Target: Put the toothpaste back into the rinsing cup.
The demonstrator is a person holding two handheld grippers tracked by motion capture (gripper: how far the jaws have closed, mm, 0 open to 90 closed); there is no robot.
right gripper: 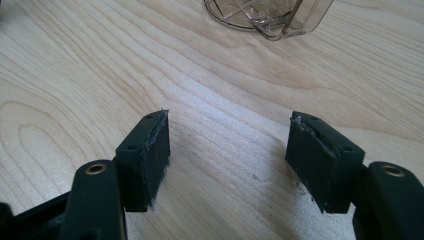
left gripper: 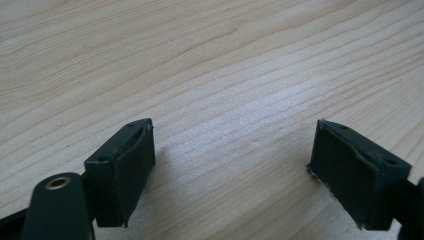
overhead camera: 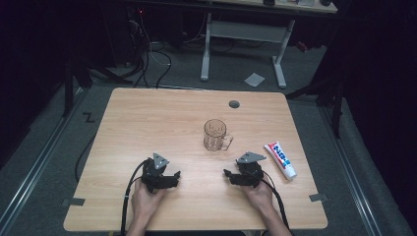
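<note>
A clear glass mug point(overhead camera: 216, 135) with a handle stands upright near the middle of the wooden table point(overhead camera: 147, 118); its base point(right gripper: 260, 15) shows at the top of the right gripper view. A white toothpaste tube point(overhead camera: 281, 159) with red and blue print lies flat at the right. My left gripper point(overhead camera: 174, 176) rests low on the table near the front, jaws wide apart over bare wood point(left gripper: 232, 145). My right gripper point(overhead camera: 227, 174) rests beside it, to the right, also open with nothing between its pads point(right gripper: 227, 150). Both sit in front of the mug, apart from it.
A round grey cable grommet point(overhead camera: 234, 104) is set in the table's far side. Grey tape tabs mark the front corners point(overhead camera: 318, 197). Beyond the table stand a white desk frame point(overhead camera: 243, 34) and loose cables on the dark floor.
</note>
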